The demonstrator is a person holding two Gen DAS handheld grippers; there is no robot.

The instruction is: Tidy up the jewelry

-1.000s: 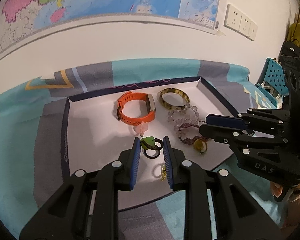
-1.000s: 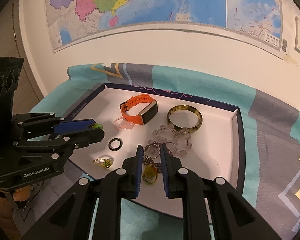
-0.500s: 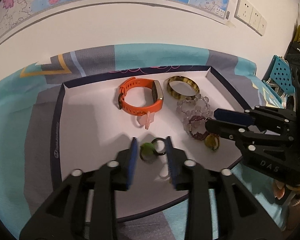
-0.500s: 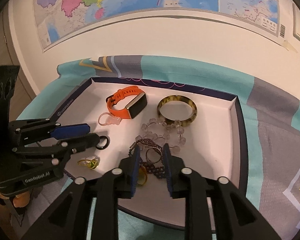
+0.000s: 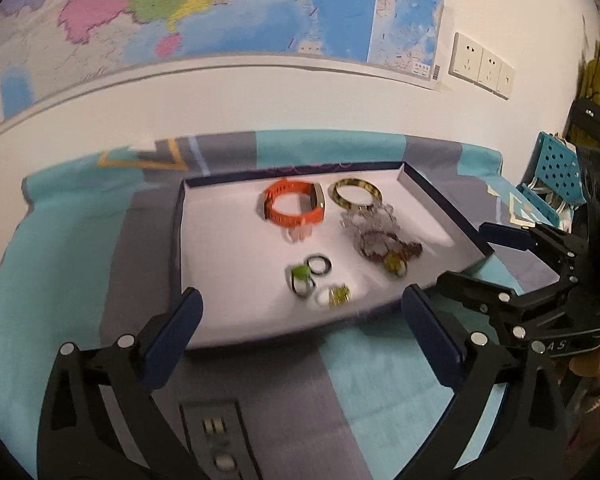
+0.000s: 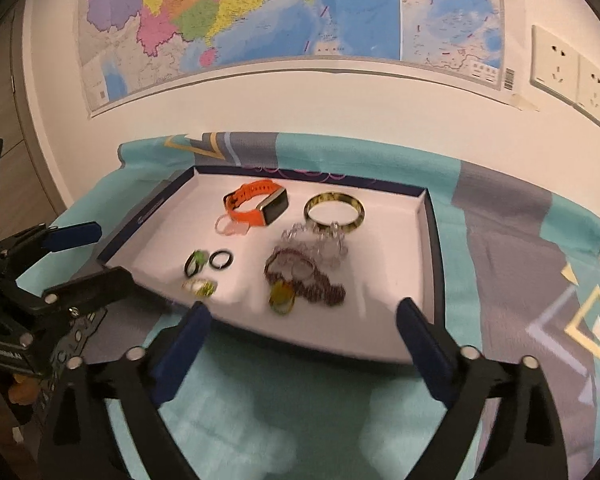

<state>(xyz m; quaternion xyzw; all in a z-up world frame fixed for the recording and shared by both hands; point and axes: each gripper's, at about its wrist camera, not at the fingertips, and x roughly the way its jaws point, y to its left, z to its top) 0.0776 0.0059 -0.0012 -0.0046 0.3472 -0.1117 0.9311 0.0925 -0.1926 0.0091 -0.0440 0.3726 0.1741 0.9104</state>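
Left claw [image 5: 300, 316]: just spread wide, empty, pulled back from tray [image 5: 188, 240].
Right claw [image 6: 300, 320]: likewise.
Rings [image 5: 318, 266]: released; placement apparently done.

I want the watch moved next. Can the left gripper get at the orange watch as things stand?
Probably yes. The left gripper is open and empty at the tray's near edge. The orange watch lies farther in, with only low rings between them.
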